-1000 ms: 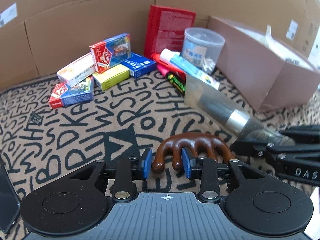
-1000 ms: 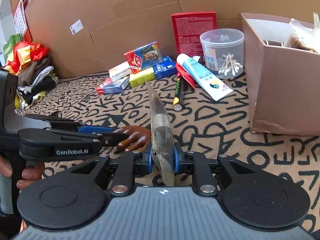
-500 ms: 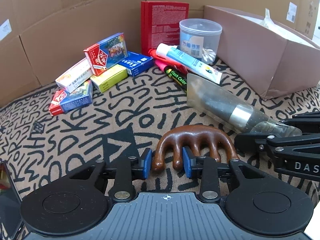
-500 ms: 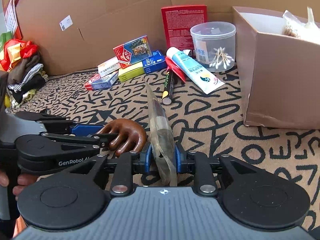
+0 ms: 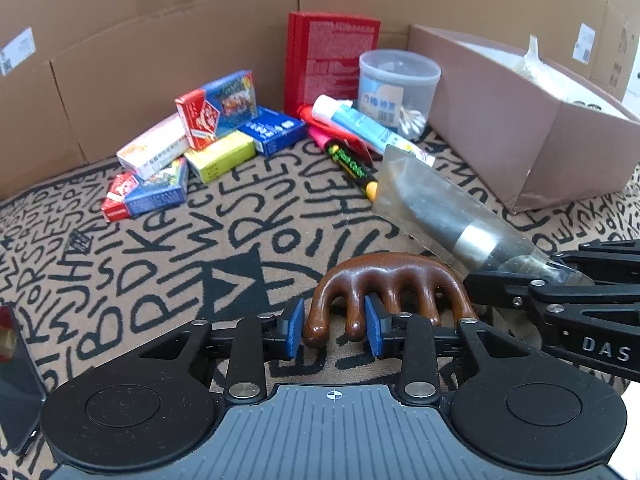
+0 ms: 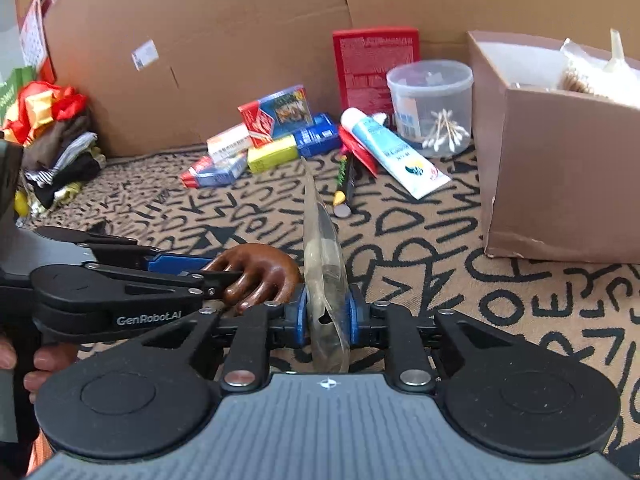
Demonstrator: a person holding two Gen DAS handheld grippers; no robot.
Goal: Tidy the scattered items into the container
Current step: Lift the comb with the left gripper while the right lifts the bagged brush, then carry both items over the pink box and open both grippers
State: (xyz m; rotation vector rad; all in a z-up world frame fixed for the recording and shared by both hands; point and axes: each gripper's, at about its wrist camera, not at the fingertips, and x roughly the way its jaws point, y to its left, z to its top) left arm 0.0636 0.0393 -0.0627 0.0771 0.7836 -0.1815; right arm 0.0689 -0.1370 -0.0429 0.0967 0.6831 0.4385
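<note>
My left gripper [image 5: 331, 330] is shut on two prongs of a brown wooden massager [image 5: 390, 280], held above the patterned mat; both also show in the right wrist view, the gripper [image 6: 188, 268] and the massager [image 6: 260, 274]. My right gripper [image 6: 328, 320] is shut on a clear plastic packet with a dark brush inside [image 6: 324, 264], also in the left wrist view [image 5: 444, 212]. The two grippers are side by side. The brown box [image 6: 560, 168] stands to the right with bagged items inside.
Against the cardboard wall lie several small card boxes [image 5: 208, 136], a red book [image 5: 332, 64], a cotton swab tub [image 5: 396, 88], a toothpaste tube [image 5: 368, 128] and markers [image 5: 348, 160]. Folded clothes [image 6: 56, 152] lie far left. A dark phone [image 5: 16, 380] is at the left edge.
Both grippers have lifted and drawn back slightly with their objects, and the scene has shifted right in the right wrist view. Both grips are unchanged.
</note>
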